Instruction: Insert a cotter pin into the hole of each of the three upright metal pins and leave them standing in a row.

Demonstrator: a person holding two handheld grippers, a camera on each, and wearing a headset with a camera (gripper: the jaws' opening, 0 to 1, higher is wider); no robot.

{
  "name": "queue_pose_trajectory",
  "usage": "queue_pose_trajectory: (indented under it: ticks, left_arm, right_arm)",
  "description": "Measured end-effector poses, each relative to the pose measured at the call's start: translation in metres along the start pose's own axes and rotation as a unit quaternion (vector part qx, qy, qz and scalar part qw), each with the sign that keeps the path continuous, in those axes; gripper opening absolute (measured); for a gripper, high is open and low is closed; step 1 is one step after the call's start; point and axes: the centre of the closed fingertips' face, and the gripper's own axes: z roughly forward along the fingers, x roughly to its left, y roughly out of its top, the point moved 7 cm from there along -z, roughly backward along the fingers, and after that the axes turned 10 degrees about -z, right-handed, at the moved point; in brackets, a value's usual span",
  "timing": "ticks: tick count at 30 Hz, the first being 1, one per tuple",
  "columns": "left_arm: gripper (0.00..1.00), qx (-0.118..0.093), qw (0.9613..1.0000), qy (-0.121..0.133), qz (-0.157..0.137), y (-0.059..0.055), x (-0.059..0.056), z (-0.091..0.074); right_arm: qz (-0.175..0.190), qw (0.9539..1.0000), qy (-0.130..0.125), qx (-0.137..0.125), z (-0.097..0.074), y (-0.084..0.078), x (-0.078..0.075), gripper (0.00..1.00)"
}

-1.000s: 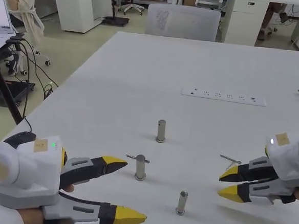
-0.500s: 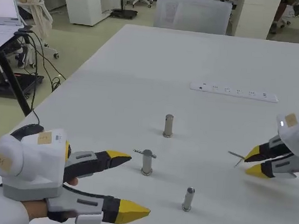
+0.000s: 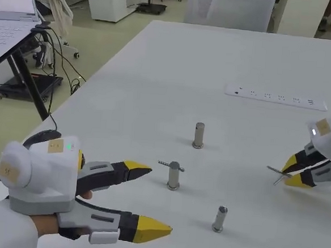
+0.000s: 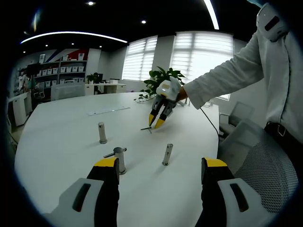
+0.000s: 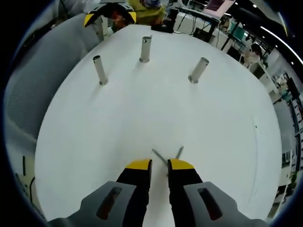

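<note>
**Head view.** A white matte table (image 3: 156,89) carries three upright metal pins in a slanting row. The far pin (image 3: 199,135) stands at 1 o'clock of the middle pin (image 3: 174,175), and the near pin (image 3: 219,218) at its 4 o'clock. A cotter pin (image 3: 165,164) passes through the middle pin's top.

The left gripper (image 3: 151,199), at 7 o'clock, is released, its jaws spread wide. The right gripper (image 3: 291,171), at 3 o'clock, has its tips down at the loose cotter pins (image 3: 277,174), thin rods meeting in a V on the table. Its jaws are narrowly apart, and whether they grasp one cannot be told.

A power strip (image 3: 275,98) lies beyond the far pin.

**Room.** A chair (image 3: 227,9) stands at the table's far edge. At 10 o'clock are a laptop (image 3: 11,17), cables (image 3: 61,65) on the pale floor and a white cabinet (image 3: 109,0).

**Left gripper view.** Blinded windows (image 4: 203,52) and a plant (image 4: 161,78).
</note>
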Motion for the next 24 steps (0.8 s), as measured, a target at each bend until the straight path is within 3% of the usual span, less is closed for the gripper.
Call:
queue_pose_trajectory:
  ticks: [5, 14, 18, 20, 24]
  left_arm:
    - [0.7, 0.002, 1.0, 0.002, 0.001, -0.001, -0.001, -0.001]
    - [0.7, 0.006, 1.0, 0.007, 0.0, 0.0, 0.0, -0.007]
    - [0.7, 0.006, 0.9999, 0.01, 0.0, 0.001, 0.0, -0.009]
    - [0.7, 0.005, 0.9999, 0.012, 0.0, 0.001, 0.0, -0.009]
    - [0.7, 0.005, 0.9999, 0.014, -0.002, 0.001, 0.0, -0.01]
  right_arm:
    - [-0.033, 0.9992, 0.019, 0.011, 0.006, 0.002, -0.004, 0.14]
    - [-0.103, 0.9916, 0.063, 0.046, 0.012, 0.002, -0.012, 0.12]
    - [-0.131, 0.985, 0.099, 0.054, 0.013, 0.002, -0.013, 0.11]
    - [-0.141, 0.9833, 0.103, 0.049, 0.014, 0.005, -0.013, 0.11]
    - [-0.174, 0.975, 0.12, 0.07, 0.019, 0.004, -0.012, 0.1]
